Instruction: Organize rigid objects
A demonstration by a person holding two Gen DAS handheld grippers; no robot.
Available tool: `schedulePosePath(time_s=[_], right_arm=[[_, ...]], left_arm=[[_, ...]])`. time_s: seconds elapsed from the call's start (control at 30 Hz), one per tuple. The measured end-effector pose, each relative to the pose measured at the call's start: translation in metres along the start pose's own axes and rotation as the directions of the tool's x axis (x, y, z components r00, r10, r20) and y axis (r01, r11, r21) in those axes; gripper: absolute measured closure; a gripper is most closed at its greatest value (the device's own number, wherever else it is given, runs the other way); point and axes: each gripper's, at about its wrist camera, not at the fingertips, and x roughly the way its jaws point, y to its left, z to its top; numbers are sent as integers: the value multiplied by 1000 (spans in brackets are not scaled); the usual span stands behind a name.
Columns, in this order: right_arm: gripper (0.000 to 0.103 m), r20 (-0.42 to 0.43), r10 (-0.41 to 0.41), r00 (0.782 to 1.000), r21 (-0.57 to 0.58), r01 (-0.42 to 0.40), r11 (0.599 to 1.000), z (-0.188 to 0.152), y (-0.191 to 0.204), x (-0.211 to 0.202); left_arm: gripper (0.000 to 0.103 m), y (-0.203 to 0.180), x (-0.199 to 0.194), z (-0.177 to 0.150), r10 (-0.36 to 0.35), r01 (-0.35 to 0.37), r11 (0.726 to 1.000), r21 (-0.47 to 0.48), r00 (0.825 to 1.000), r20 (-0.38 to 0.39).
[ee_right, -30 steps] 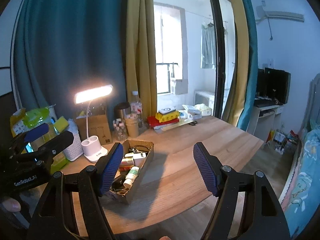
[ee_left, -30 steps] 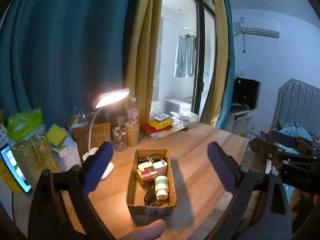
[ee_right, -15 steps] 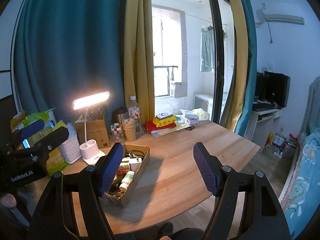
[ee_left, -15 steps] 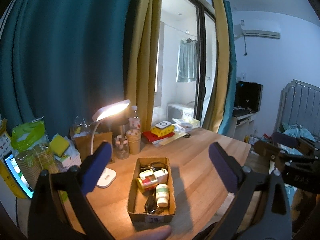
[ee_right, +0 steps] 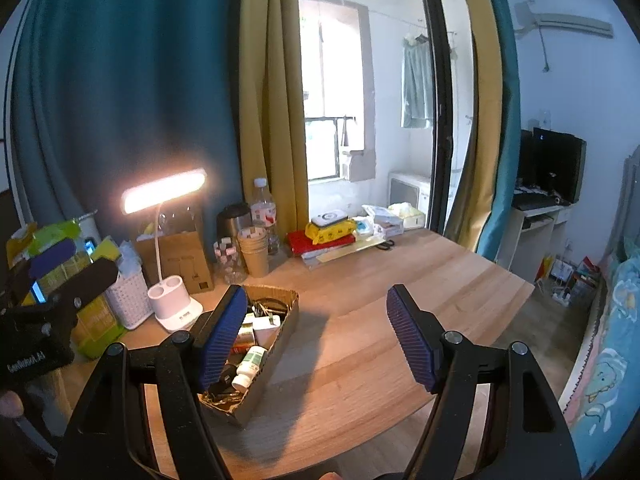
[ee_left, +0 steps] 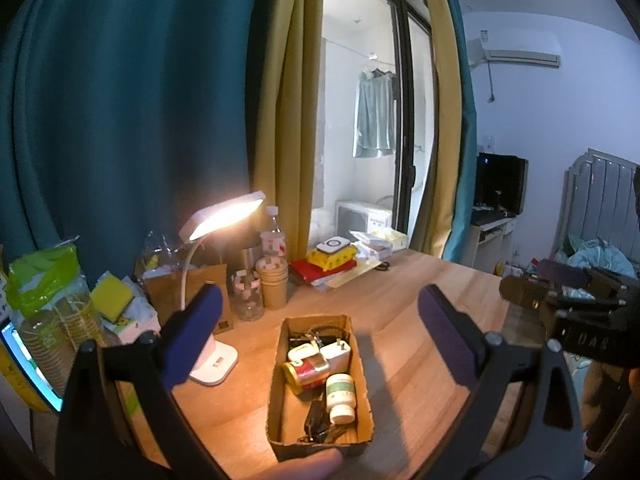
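The left tool [ee_left: 318, 316] is hovering wide and empty, the cardboard box [ee_left: 320, 446] lying straight ahead on the table [ee_left: 420, 296], long axis pointing away. The right tool [ee_right: 316, 332], also gaping empty, is sitting right of it, so farther.

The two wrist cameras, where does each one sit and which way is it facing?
Left wrist: on the left hand-held gripper, open, facing the brown cardboard box head-on; a fingertip and the right hand-held gripper show.
Right wrist: on the right hand-held gripper, open, facing the wooden table; the left hand-held gripper shows.
Shared: box, lit white desk lamp, table.
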Motion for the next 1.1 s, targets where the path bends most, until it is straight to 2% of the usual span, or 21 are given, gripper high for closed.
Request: schedulePosePath(time_s=[0.3, 0.73, 1.1], right_arm=[[27, -20, -2, 1000, 29, 3, 1000, -2, -10, 24], [27, -71, -6, 997, 43, 9, 999, -5, -18, 61], [27, -93, -11, 996, 33, 14, 999, -5, -14, 79]], left_arm=[[4, -1, 11, -3, 14, -14, 1000, 18, 1000, 8], [4, 13, 41, -13, 47, -47, 999, -6, 999, -25], [4, 28, 53, -16, 30, -31, 999, -27, 999, -31]])
